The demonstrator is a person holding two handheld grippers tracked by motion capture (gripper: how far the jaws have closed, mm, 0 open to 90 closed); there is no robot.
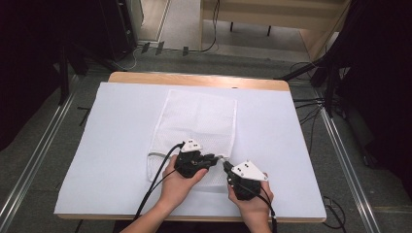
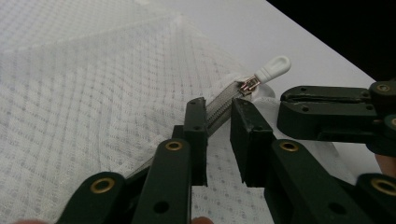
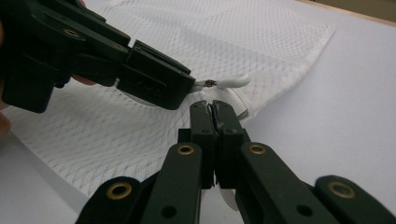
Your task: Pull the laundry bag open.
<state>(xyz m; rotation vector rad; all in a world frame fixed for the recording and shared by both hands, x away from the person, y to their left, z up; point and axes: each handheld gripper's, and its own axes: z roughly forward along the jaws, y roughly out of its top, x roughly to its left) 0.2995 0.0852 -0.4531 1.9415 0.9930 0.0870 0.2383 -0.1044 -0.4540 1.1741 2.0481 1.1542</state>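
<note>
White table (image 1: 121, 145) carried a mesh bag (image 1: 199, 119) near its front edge; right gripper (image 3: 213, 109) pinched the corner, left gripper (image 2: 218, 112) straddled the zipper (image 2: 224, 103), unclenched, needing to catch the pull (image 2: 273, 67) next

We read no text, label, brand or number anywhere. The mesh bag (image 1: 197, 127), the zipper pull (image 2: 273, 68) and the table cover (image 1: 282, 145) are all blank.

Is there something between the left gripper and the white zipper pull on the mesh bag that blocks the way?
Nothing visible blocks it. The left gripper straddles the zipper track, with the zipper pull just beyond its tips. The right gripper sits beside it, clamped on the mesh bag edge.
</note>
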